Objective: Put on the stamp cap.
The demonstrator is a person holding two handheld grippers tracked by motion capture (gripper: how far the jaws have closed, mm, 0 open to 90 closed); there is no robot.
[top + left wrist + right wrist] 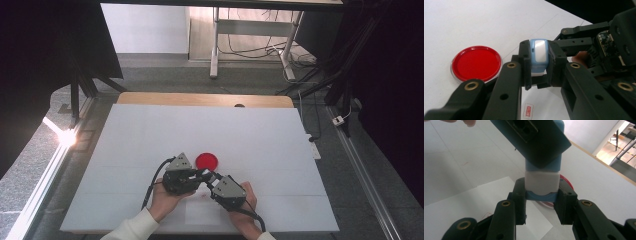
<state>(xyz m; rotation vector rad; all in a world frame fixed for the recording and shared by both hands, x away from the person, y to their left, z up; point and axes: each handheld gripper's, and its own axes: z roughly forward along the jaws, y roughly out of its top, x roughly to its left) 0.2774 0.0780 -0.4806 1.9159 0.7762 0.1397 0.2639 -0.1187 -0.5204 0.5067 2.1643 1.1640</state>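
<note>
1. While both hands meet low over the white counter (150, 130), the left hand-held gripper (199, 176) and the right hand-held gripper (209, 178) come tip to tip just in front of a red lid (207, 160).

2. Between them sits a small blue-and-white block (539, 56), held above the counter rather than resting on it.

3. Seen along the left hand-held gripper (537, 65), the jaws are nearly closed and press on the block's two blue sides, its pale face turned toward the camera.

4. Seen along the right hand-held gripper (541, 200), the jaws are closed to the width of the block (542, 182) and clamp its white lower part, with the blue part rising above into the dark body of the other tool.

5. The red lid (476, 63) lies flat on the counter, near the block and apart from it, to the left in the left gripper view; in the right gripper view a sliver of it (567, 182) shows behind the block.

6. A white sheet of paper (486, 200) lies on the counter beneath the grippers.

7. The person's hands (165, 197) enter from the bottom edge of the high view, a white sleeve (131, 229) on the left arm.
</note>
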